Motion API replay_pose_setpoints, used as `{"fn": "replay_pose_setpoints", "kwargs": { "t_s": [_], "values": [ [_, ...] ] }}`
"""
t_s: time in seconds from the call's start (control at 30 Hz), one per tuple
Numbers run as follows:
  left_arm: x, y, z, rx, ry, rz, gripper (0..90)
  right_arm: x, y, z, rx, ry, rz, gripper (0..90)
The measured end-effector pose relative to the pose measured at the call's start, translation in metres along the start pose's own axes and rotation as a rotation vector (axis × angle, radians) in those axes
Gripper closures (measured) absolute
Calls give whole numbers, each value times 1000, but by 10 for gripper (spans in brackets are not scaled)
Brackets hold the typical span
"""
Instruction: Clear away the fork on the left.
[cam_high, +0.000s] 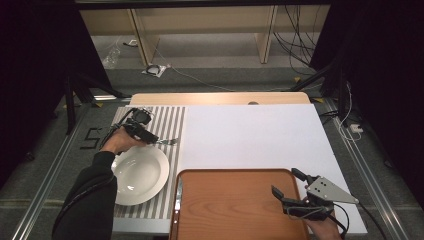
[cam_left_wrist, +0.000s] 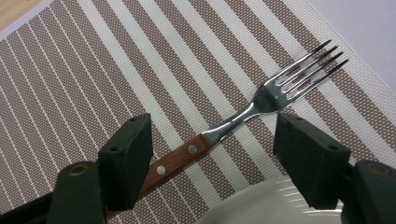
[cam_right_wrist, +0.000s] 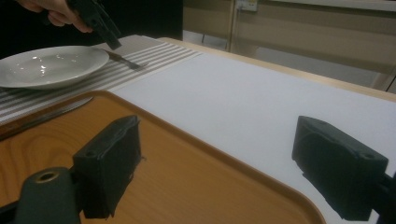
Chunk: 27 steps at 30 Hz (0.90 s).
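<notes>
Left gripper (cam_high: 155, 138), far left of the table: jaws spread wide and released, poised over the fork (cam_left_wrist: 247, 114) without pressing it. Fork: flat on the striped placemat (cam_left_wrist: 93, 70), just beyond the far rim of the white plate (cam_high: 140, 173); wooden riveted handle running under the one jaw, steel neck crossing the gap between the jaws, tines pointing right toward the white table cover (cam_high: 255, 135). Placemat on the left part of the table, plate on its near half. Right gripper (cam_high: 289, 183), near right: jaws wide apart and empty, held above the near right corner of the wooden tray (cam_high: 230, 205), one jaw over the tray, the other over the white cover. Knife (cam_high: 178, 192): along the tray's left edge, well apart from both grippers.
</notes>
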<state>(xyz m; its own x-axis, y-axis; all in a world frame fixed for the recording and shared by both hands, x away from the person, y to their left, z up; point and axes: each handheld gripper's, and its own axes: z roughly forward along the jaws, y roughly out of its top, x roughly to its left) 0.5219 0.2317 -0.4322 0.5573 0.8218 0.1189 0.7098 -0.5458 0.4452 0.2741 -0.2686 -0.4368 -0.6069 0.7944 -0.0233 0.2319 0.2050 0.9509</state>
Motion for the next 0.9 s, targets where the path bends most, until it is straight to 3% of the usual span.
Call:
{"fn": "replay_pose_setpoints", "kwargs": {
  "t_s": [0.4,0.7,0.9],
  "values": [
    [5,2,12,58,-15,27,308,0,0,0,-4,1,2,164],
    [9,3,18,73,-34,23,326,0,0,0,-3,1,1,164],
    [8,4,22,98,-37,46,342,0,0,0,-3,2,1,164]
  ]
}}
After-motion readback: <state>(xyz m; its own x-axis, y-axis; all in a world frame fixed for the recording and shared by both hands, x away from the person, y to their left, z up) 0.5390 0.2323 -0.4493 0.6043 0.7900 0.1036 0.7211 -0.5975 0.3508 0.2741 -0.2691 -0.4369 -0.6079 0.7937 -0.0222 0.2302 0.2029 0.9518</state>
